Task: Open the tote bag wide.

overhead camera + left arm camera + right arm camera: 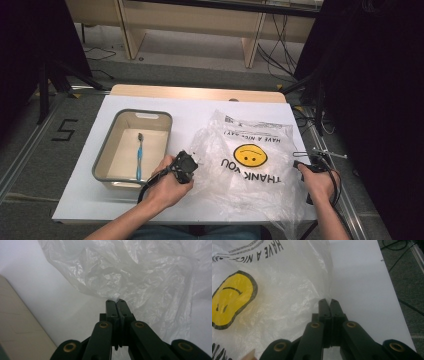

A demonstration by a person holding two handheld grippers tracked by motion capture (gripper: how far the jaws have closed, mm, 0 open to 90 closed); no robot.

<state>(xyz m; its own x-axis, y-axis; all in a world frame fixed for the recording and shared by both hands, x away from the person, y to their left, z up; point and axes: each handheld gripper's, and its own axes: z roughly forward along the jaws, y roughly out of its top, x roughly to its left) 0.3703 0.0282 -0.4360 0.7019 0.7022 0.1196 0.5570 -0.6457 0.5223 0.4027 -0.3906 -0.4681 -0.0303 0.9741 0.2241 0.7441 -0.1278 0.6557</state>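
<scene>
A thin, translucent plastic bag (245, 165) lay crumpled across the right half of the white worktop (200, 107), its lower edge spilling over the near side. Its film was milky and heavily creased, catching the light in small folds. Printed on it was a yellow smiley face (250, 155) ringed in black, with black lettering reading "THANK YOU" and "HAVE A NICE DAY", all of it upside down from the person's side. The left gripper (186, 166) sat at the bag's left edge; in the left gripper view its jaws were pressed together, pinching a puckered bit of the film (113, 299) at their tips. The right gripper (306, 167) was at the bag's right edge, and in the right gripper view its jaws (328, 302) were likewise closed, on the edge of the plastic where it met the bare worktop. To the left of the bag stood a grey-rimmed beige tub (100, 167), and a blue toothbrush (139, 157) lay lengthwise on its floor, well apart from the bag.
</scene>
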